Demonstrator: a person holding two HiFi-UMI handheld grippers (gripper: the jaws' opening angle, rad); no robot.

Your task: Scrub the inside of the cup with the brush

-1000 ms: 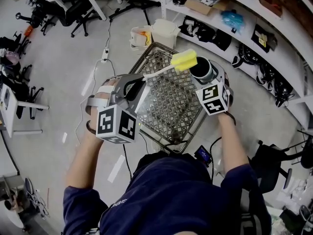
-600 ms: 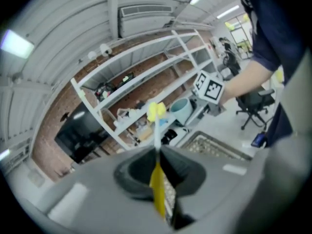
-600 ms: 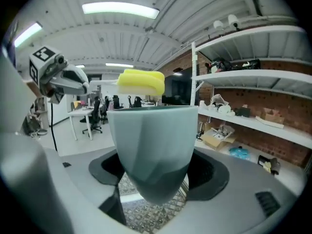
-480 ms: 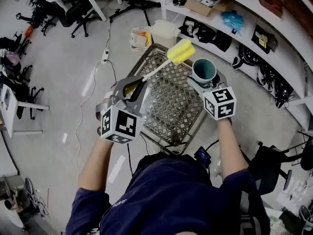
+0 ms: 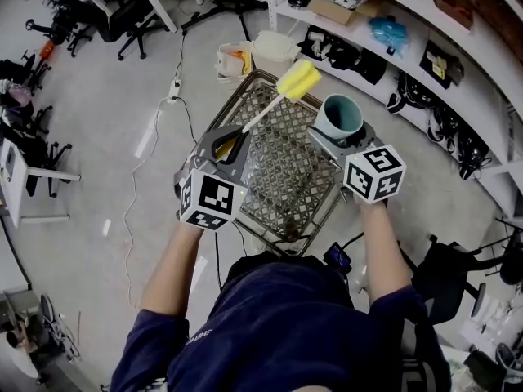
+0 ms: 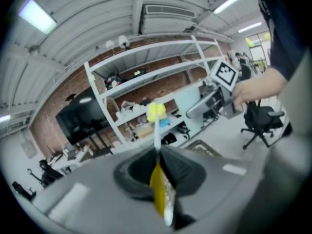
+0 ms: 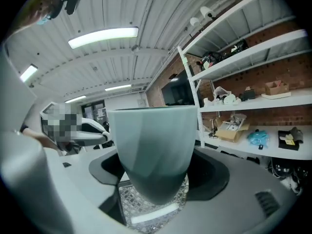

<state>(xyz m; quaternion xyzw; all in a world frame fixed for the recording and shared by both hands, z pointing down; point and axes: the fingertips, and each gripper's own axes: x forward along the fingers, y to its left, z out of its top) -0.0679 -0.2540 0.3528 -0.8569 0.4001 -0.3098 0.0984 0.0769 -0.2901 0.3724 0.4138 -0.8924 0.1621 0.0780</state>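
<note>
Left gripper (image 5: 231, 142): your jaws are nearly together, clamped on the yellow handle of the brush (image 5: 265, 109). The white shaft runs forward and away from you.
Brush head: the yellow sponge (image 5: 297, 79) hangs in the air above the far edge of the wire basket (image 5: 288, 178). It is near the cup but outside it and apart from its rim.
Right gripper (image 5: 333, 141): your jaws stand as wide as the cup's lower body and grip the cup (image 5: 339, 117) there.
Cup position: it is held in the air above the far right corner of the basket, with the mouth open upward.
Step in hand: judged as lining the sponge up with the mouth. No scrubbing contact has been made yet.
Risk, cup slip: the cup (image 7: 153, 145) tapers toward its base and looks smooth, and you hold it low. A sideways push from the sponge at the rim can lever it out of the jaws.
Risk, brush pivot: you hold only the handle end (image 6: 158, 191) of a long shaft. Pressure at the sponge (image 6: 156, 112) can swing the brush in the jaws.
Risk, rim catch: the sponge looks close to the mouth in width. An off-centre entry can snag on the rim.
Risk, drop: a released cup falls onto the metal basket and may chip.
</note>
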